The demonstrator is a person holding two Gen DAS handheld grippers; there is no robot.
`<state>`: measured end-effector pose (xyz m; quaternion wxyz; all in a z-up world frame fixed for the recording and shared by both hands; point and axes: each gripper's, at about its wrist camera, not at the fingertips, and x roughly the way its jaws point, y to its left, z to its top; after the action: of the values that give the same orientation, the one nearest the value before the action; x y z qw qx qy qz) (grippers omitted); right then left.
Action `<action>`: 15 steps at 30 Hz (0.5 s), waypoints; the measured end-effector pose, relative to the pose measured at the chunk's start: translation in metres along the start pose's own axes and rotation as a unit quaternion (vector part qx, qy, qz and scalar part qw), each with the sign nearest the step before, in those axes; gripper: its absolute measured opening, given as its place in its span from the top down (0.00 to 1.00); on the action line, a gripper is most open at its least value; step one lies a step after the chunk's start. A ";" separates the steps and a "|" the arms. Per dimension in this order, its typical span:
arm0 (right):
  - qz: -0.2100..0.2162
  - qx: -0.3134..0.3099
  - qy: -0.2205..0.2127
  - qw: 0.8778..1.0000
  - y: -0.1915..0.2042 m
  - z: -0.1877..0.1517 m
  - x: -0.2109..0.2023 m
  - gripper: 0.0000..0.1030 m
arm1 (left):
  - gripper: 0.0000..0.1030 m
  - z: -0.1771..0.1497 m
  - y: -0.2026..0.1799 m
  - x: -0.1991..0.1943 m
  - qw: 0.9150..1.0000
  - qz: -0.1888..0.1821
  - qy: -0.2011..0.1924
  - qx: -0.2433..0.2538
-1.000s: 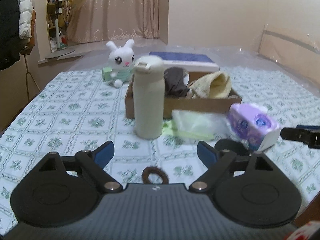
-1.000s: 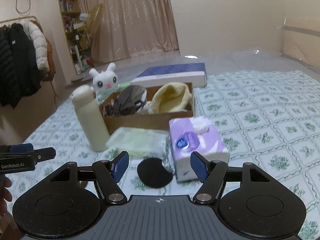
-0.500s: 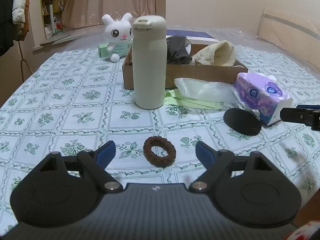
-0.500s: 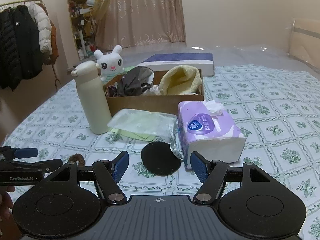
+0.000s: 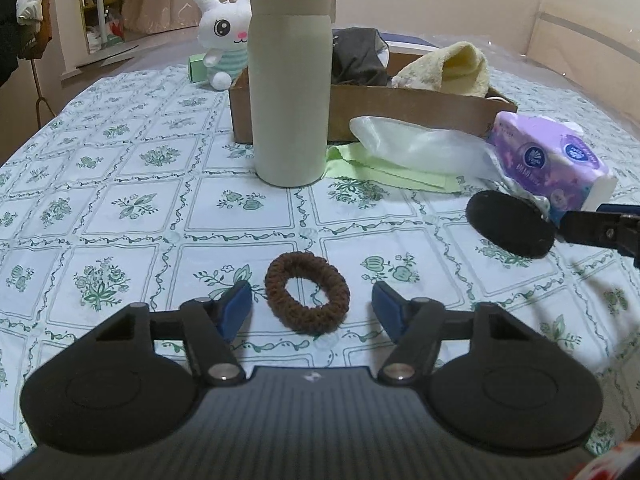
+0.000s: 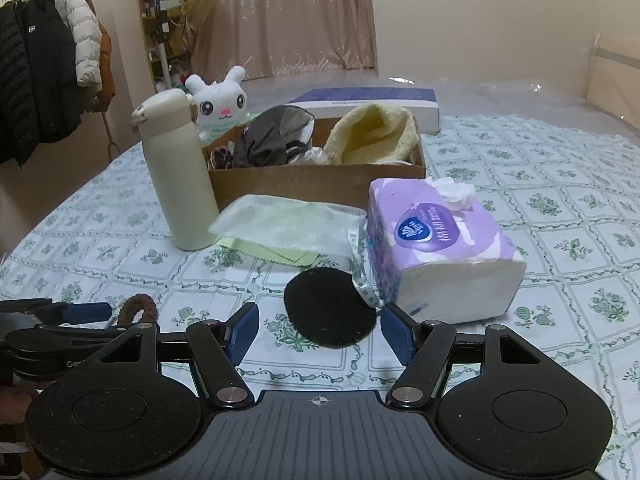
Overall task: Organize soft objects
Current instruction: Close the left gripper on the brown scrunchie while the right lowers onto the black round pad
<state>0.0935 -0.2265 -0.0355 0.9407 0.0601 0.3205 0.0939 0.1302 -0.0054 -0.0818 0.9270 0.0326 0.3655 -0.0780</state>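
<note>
A brown hair scrunchie [image 5: 307, 291] lies flat on the patterned tablecloth. My left gripper [image 5: 311, 309] hangs low over it with the scrunchie between its blue pads [image 5: 234, 308]; the jaws are closing, and a gap still shows on both sides. A flat black round pad [image 6: 329, 311] lies on the cloth in front of my right gripper [image 6: 319, 332], which stands open just short of it. The scrunchie [image 6: 137, 309] and the left gripper's fingers [image 6: 72, 312] show at the left of the right wrist view. A cardboard box [image 6: 316, 178] behind holds a yellow towel [image 6: 376, 136] and dark cloth [image 6: 272, 136].
A tall cream bottle [image 5: 289, 76] stands upright before the box. A purple tissue pack [image 6: 436, 244] lies right of the black pad, a clear bag on green cloth [image 6: 288, 226] to its left. A white plush rabbit [image 5: 222, 40] and a blue-white flat box [image 6: 368, 100] sit behind.
Both grippers have sunk toward the table. The left one has come down around the scrunchie and its jaws have narrowed. The right one has neared the black pad, jaws unchanged.
</note>
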 end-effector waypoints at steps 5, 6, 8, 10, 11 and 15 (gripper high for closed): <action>-0.002 -0.001 0.005 1.000 0.002 -0.003 0.010 0.34 | 0.44 -0.001 -0.001 0.007 1.000 0.001 0.002 0.001; -0.003 -0.001 0.007 1.000 0.002 -0.003 0.012 0.34 | 0.44 -0.001 -0.001 0.008 1.000 0.001 0.001 0.002; -0.005 -0.002 0.010 1.000 0.002 -0.004 0.016 0.34 | 0.46 -0.001 -0.002 0.009 1.000 0.002 -0.001 0.004; -0.007 -0.003 0.013 1.000 0.002 -0.006 0.020 0.34 | 0.49 0.000 -0.003 0.010 1.000 0.002 -0.003 0.006; -0.008 -0.002 0.014 1.000 0.002 -0.006 0.021 0.34 | 0.51 0.000 -0.004 0.011 1.000 0.002 -0.004 0.008; -0.012 -0.004 0.016 1.000 0.003 -0.009 0.026 0.34 | 0.67 0.000 -0.006 0.011 1.000 0.000 -0.008 0.012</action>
<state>0.1076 -0.2174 -0.0571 0.9366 0.0511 0.3361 0.0853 0.1371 -0.0130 -0.0896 0.9293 0.0435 0.3574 -0.0824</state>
